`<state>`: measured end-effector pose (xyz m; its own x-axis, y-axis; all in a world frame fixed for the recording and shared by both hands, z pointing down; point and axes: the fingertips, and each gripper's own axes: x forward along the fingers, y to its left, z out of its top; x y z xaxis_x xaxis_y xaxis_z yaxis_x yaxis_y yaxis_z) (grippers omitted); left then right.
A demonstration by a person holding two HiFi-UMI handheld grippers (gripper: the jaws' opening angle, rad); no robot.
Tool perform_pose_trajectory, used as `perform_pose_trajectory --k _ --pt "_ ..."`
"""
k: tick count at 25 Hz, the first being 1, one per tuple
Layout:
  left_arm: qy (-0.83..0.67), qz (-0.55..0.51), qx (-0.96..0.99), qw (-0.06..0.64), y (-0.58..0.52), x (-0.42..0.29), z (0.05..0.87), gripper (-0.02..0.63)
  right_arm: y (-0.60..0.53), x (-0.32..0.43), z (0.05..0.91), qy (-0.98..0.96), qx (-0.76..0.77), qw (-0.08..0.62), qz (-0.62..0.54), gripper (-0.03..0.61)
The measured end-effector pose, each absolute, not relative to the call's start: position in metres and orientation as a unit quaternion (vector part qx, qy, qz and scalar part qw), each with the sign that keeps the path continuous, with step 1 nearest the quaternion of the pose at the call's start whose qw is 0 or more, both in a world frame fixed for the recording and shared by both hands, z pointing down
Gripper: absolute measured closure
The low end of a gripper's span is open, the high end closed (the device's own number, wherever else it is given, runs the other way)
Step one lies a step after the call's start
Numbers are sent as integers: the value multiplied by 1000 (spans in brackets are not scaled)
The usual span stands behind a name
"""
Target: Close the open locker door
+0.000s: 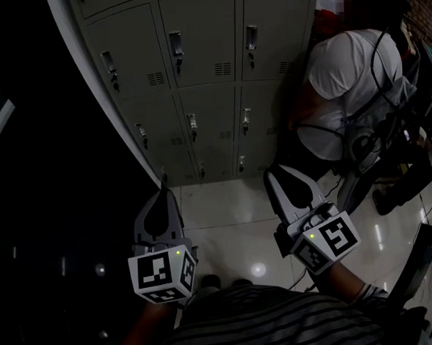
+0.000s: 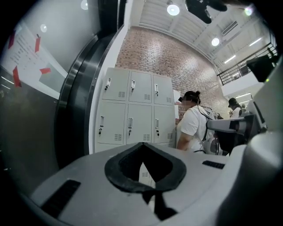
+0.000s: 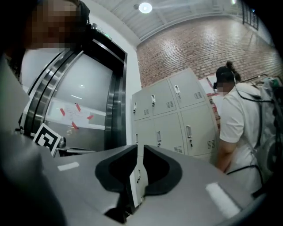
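Observation:
A grey bank of lockers (image 1: 197, 69) stands ahead against the wall, and every door that shows lies flush with its frame. The same lockers (image 2: 132, 110) appear in the left gripper view and, tilted, as lockers (image 3: 177, 114) in the right gripper view. My left gripper (image 1: 162, 188) hangs over the floor well short of them, its tips together, as the left gripper (image 2: 142, 144) also shows. My right gripper (image 1: 273, 174) is level with it, nearer the lockers' right end. The right gripper (image 3: 138, 145) shows a narrow slit between its pads, with nothing in it.
A person in a white shirt (image 1: 347, 77) crouches just right of the lockers, with cables and gear (image 1: 386, 146) beside them. A dark curved wall (image 1: 52, 175) runs along the left. A glossy white tile floor (image 1: 232, 225) lies between me and the lockers.

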<state>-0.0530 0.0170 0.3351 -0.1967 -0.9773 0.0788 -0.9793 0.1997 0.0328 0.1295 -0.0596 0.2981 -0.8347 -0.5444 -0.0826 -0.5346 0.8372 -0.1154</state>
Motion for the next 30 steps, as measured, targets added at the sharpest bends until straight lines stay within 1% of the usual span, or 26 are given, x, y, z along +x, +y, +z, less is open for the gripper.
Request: perform_pose_trajectory --k 4,11,19,30 --pt "-767 16 640 39 32 -50 336 611 -54 140 309 942 -325 47 -69 578" --pt "-747 20 662 52 50 -60 343 611 -32 113 318 935 -345 28 -82 578" --pt "-729 16 682 56 59 -71 345 611 0 61 313 945 -314 41 -87 578" --pt "-720 5 692 57 60 -87 344 611 9 22 320 951 -297 20 -77 578"
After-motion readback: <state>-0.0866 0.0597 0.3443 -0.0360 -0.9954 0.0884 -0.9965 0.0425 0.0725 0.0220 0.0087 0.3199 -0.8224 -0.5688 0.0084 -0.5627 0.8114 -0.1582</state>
